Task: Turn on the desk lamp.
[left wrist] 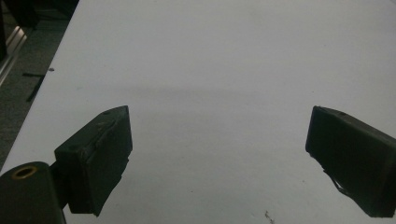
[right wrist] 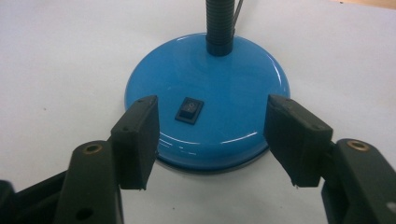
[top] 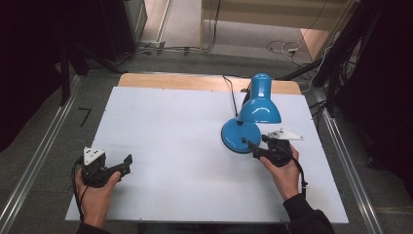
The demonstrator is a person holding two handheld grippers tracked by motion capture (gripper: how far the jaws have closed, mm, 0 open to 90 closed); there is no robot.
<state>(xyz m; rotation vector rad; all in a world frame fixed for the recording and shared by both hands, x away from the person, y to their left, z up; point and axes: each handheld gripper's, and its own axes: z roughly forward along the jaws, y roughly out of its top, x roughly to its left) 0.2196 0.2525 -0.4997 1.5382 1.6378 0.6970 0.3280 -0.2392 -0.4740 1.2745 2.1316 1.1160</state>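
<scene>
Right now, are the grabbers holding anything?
Nothing is held. The right gripper is open before the blue lamp's base; the left gripper is open over the table.

No readable text; lamp switch (right wrist: 189, 109) marking too small to tell.

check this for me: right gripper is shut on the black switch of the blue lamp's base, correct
Not quite. The right gripper is open, its jaws standing apart either side of the black switch on the blue lamp's base, touching nothing, as the right gripper view shows.
</scene>
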